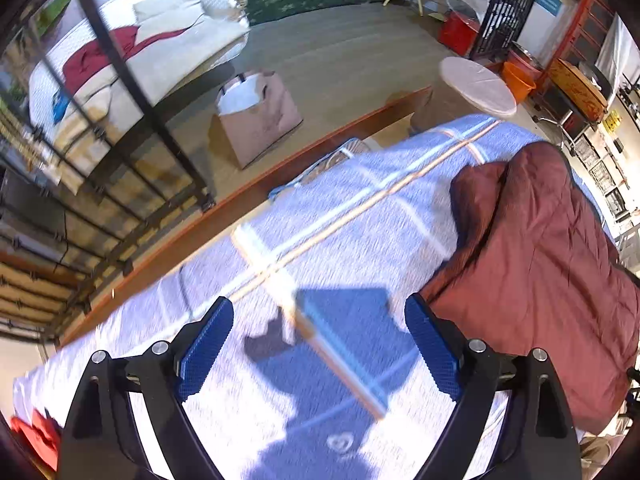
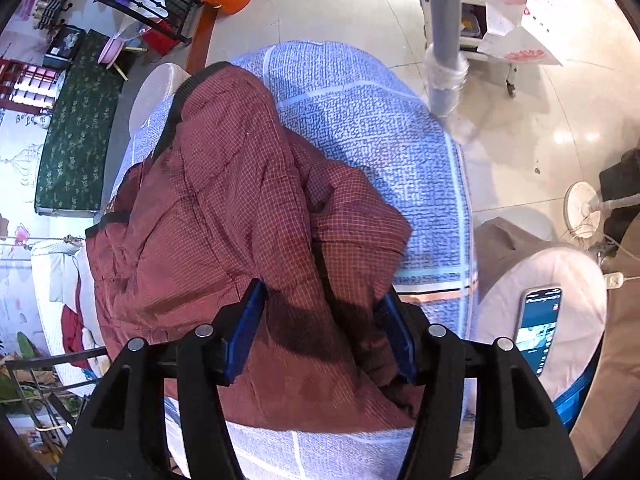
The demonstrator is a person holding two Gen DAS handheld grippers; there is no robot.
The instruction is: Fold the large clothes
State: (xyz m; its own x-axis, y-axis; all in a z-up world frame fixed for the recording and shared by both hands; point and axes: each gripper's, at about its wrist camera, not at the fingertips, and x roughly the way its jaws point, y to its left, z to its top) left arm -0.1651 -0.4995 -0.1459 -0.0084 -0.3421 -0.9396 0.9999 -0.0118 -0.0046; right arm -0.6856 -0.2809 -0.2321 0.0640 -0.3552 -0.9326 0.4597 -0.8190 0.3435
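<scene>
A dark red checked padded garment (image 2: 240, 208) lies bunched on a blue-and-white checked cloth (image 2: 368, 128) that covers the table. In the left wrist view the garment (image 1: 536, 264) lies at the right. My left gripper (image 1: 318, 332) is open and empty above bare blue cloth (image 1: 320, 208), just left of the garment. My right gripper (image 2: 320, 320) is open, its blue pads (image 2: 244, 336) standing either side of a fold of the garment. I cannot tell if they touch it.
A phone (image 2: 540, 328) lies on a round white stool (image 2: 576, 280) right of the table. A grey pole (image 2: 440, 40) stands at the table's far right corner. A paper bag (image 1: 260, 116) and a black metal rack (image 1: 100, 160) stand beyond the table's far edge.
</scene>
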